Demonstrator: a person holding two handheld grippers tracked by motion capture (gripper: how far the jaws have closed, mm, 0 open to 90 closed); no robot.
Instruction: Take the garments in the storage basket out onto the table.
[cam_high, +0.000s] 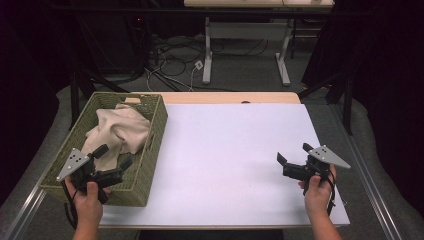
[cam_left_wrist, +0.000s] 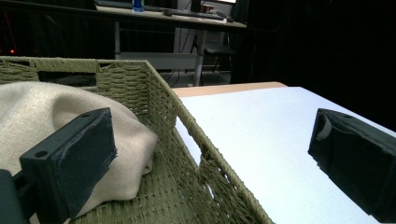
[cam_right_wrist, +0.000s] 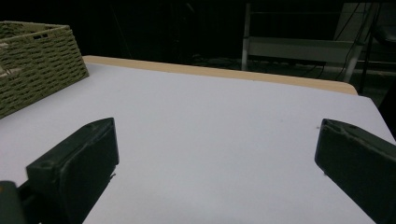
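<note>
Nearest us, at the lower left of the high view, we see the left hand-held gripper (cam_high: 112, 156) held over the near end of the woven basket (cam_high: 153, 150); its jaws stand spread wide with nothing between them; one jaw hangs above the beige cloth (cam_high: 120, 130) and the other above the basket's right wall. In the left gripper view the cloth (cam_left_wrist: 56, 121) lies bunched inside the basket (cam_left_wrist: 187, 154), just behind the left jaw, though we cannot tell whether the jaw touches it; the other jaw hangs out over the white sheet (cam_left_wrist: 261, 140).

At the lower right of the high view, the right hand-held gripper (cam_high: 292, 156) is held above the white sheet (cam_high: 225, 150), well apart from the basket; its jaws are likewise released and hold nothing; the right gripper view shows bare white sheet (cam_right_wrist: 210, 130) between them, and a corner of the basket (cam_right_wrist: 37, 65) at the far left.

Farther off, the cloth fills the middle and far part of the basket, which sits at the left side of the counter (cam_high: 225, 97); the counter's wooden far edge shows beyond the sheet; behind it we see a floor with cables (cam_high: 170, 60) and the legs of another table (cam_high: 207, 50).
</note>
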